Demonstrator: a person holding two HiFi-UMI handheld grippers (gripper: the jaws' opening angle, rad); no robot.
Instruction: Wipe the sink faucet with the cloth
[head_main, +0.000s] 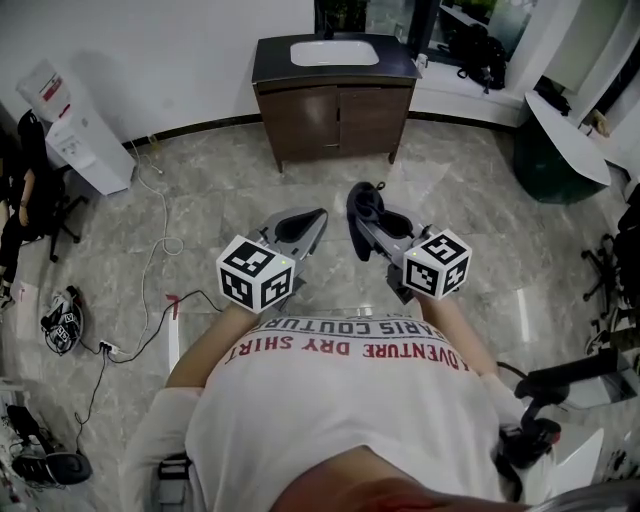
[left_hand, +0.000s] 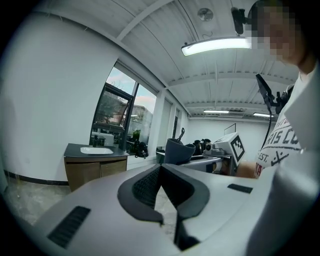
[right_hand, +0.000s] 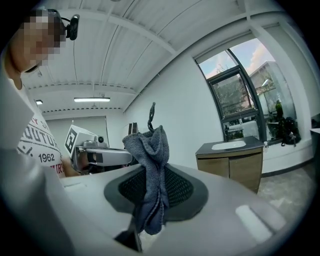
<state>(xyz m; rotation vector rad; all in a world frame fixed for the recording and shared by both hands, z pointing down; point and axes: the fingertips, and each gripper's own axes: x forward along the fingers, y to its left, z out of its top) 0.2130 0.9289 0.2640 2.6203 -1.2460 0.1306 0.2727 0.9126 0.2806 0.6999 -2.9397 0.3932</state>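
Note:
A dark wooden vanity (head_main: 335, 105) with a white sink basin (head_main: 333, 52) stands against the far wall, a few steps ahead of me. Its faucet is too small to make out. Both grippers are held at waist height over the floor, far from the sink. My right gripper (head_main: 358, 207) is shut on a dark blue-grey cloth (right_hand: 149, 172), which bunches up above the jaws (head_main: 366, 203). My left gripper (head_main: 316, 217) is shut with nothing in it (left_hand: 160, 169). The vanity also shows in the left gripper view (left_hand: 94, 161) and the right gripper view (right_hand: 231, 159).
A white water dispenser (head_main: 76, 128) stands at the left wall, with cables (head_main: 150, 262) trailing over the marble floor. An office chair (head_main: 32, 205) is at far left. A dark round bin (head_main: 552, 160) and a white counter are at right, a black stand (head_main: 560, 382) at lower right.

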